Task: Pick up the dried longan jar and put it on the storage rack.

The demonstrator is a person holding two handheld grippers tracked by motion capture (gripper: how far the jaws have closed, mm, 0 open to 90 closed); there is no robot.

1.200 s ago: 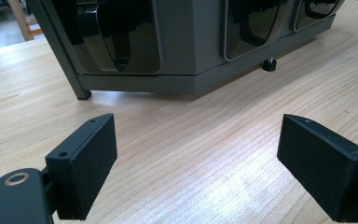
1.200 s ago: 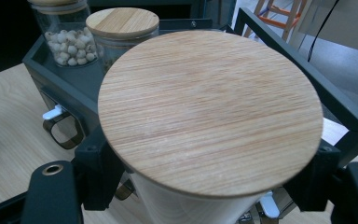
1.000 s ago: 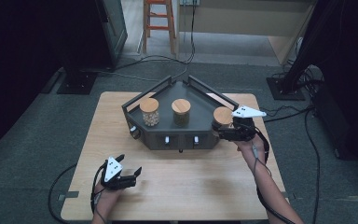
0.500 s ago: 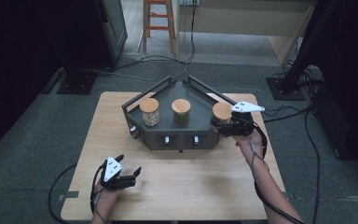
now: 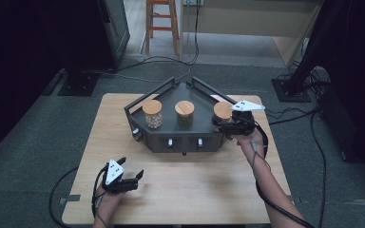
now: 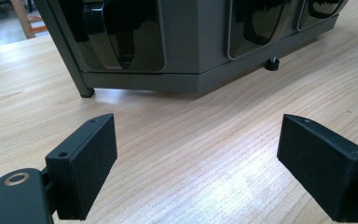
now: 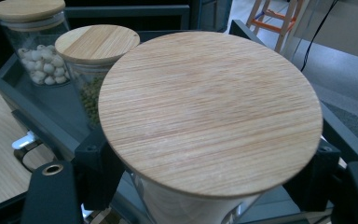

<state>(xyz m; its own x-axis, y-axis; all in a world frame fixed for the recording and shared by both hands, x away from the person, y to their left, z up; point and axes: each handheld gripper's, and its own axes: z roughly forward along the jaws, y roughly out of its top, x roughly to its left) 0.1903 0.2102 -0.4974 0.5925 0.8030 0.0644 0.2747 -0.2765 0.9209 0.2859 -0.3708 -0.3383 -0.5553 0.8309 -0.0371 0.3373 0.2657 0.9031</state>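
Observation:
A grey angular rack (image 5: 180, 140) stands mid-table with three glass jars under bamboo lids on its top tray. My right gripper (image 5: 221, 122) is shut on the rightmost jar (image 5: 222, 110), and its black pads (image 7: 95, 170) squeeze the glass just under the wide lid (image 7: 209, 112). I cannot tell whether that jar's base touches the tray. The middle jar (image 5: 184, 113) holds green beans and the left jar (image 5: 152, 114) holds pale round seeds. My left gripper (image 5: 132, 167) rests low on the table near the front left, open, with bare wood between its jaws (image 6: 196, 163).
The rack's front (image 6: 191, 42) carries dark dispenser windows and small white levers (image 5: 170, 142), and a raised rail (image 7: 126, 10) runs around the tray. The wooden table (image 5: 195, 190) spreads in front of the rack. A stool (image 5: 161, 19) and cables lie on the floor beyond.
My right gripper has shifted slightly toward the far side with the jar in it. The left gripper has stayed in place.

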